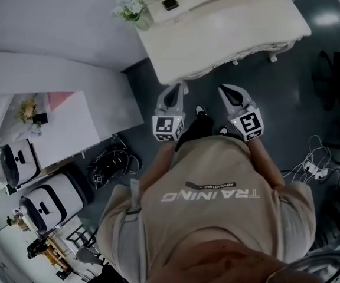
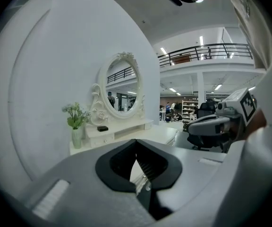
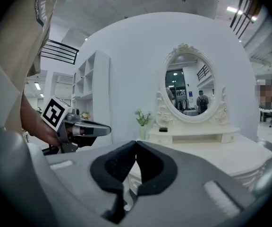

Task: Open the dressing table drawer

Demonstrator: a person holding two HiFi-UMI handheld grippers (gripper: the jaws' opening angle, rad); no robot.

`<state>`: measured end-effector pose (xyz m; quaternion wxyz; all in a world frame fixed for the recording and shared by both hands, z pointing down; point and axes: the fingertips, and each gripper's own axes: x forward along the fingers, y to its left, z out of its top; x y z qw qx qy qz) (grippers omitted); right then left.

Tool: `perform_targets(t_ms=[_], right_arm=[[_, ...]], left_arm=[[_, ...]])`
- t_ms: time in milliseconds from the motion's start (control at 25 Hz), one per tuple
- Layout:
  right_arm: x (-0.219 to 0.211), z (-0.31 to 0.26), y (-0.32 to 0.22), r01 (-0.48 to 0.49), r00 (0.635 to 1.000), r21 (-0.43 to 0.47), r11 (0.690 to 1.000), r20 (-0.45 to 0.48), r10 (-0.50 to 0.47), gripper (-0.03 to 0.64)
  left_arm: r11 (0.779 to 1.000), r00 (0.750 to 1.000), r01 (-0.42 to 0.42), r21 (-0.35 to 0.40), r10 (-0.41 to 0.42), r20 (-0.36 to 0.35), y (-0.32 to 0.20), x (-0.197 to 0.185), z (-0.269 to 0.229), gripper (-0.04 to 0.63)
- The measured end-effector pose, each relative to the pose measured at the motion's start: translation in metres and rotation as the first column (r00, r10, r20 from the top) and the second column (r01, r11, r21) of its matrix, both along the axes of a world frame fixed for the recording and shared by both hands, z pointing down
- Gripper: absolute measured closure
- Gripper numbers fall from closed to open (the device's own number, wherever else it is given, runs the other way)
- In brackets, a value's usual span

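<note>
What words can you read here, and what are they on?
"TRAINING": upside down, on the person's beige shirt.
"ADVENTURE": smaller, beside it on the same shirt.
Marker cubes: square patterns only, no words.
Nothing else is readable.

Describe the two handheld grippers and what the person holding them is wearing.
Both the left gripper and right gripper have light grey shells, black ribbed pads and a white cube with black square markers. No cables show. The person wears a beige short-sleeved T-shirt with white lettering.
</note>
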<state>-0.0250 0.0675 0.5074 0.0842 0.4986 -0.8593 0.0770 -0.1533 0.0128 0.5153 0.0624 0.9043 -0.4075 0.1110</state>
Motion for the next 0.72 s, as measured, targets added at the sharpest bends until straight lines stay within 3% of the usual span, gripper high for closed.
perform_targets(t_ms=[160, 320, 720], right_arm=[[-0.011, -0.016, -0.05, -0.011, 0.999, 0.036, 0.999, -0.051, 0.012, 0.614], [-0.012, -0.016, -0.087, -0.068, 0.996, 0.035, 0.997, -0.062, 0.07, 0.614], [-0.009, -0.008, -0.143, -0.101, 0.992, -0.026, 0.995, -0.081, 0.099, 0.614]], left_arm=[[0.999, 1.0, -0.019, 0.044, 0.019, 0.002, -0.058, -0.007, -0.006, 0.588], [0.998, 0.999, -0.04, 0.042, 0.039, 0.026, -0.095, -0.02, 0.009, 0.588], [0.996, 0.997, -0.076, -0.039, 0.075, -0.017, -0.147, -0.008, 0.029, 0.588]])
